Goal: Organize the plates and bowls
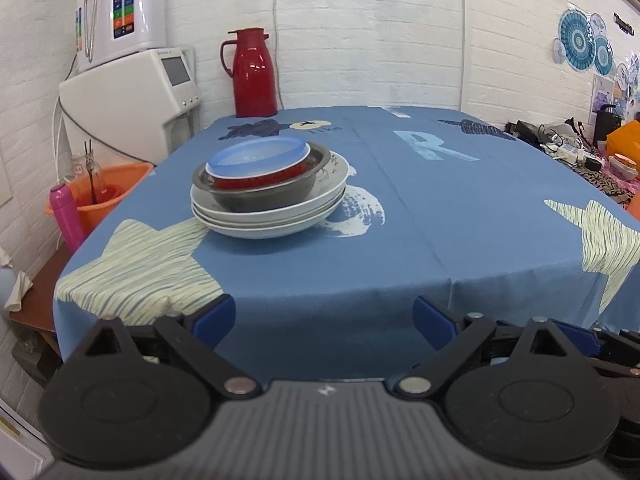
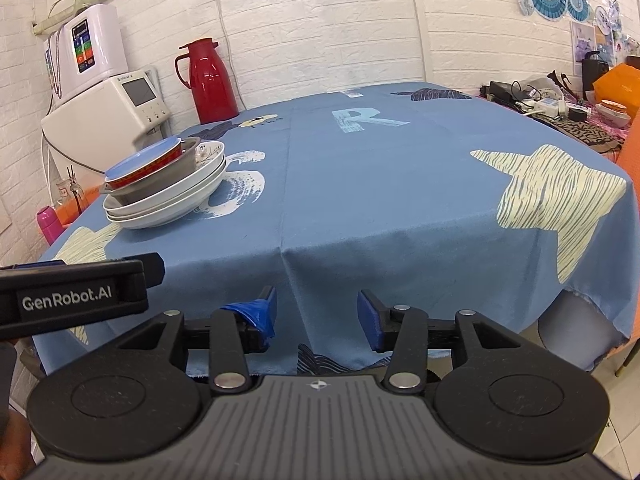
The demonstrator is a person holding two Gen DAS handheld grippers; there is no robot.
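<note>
Stack sits on tabletop (image 1: 400,240), left of centre: white plates (image 1: 264,216) at bottom, grey bowl (image 1: 260,194) on them, red bowl (image 1: 256,178) inside it, blue lid (image 1: 258,158) on top. I judge ceramic heavy, glazed, slippery, breakable; lid light. Best grip: pinch rims. Left tongs (image 1: 324,316) wide open, empty, level, short of table edge. Right tongs (image 2: 316,312) part open, empty, low beside them.

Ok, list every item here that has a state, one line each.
Left tongs: open, empty, off the near table edge.
Right tongs: open, empty.
Blue-rimmed bowl: upright, topmost, nested in grey bowl.
Grey bowl: upright, on the white plates.
White plates: stacked.
Red jug: upright, lid on.
</note>
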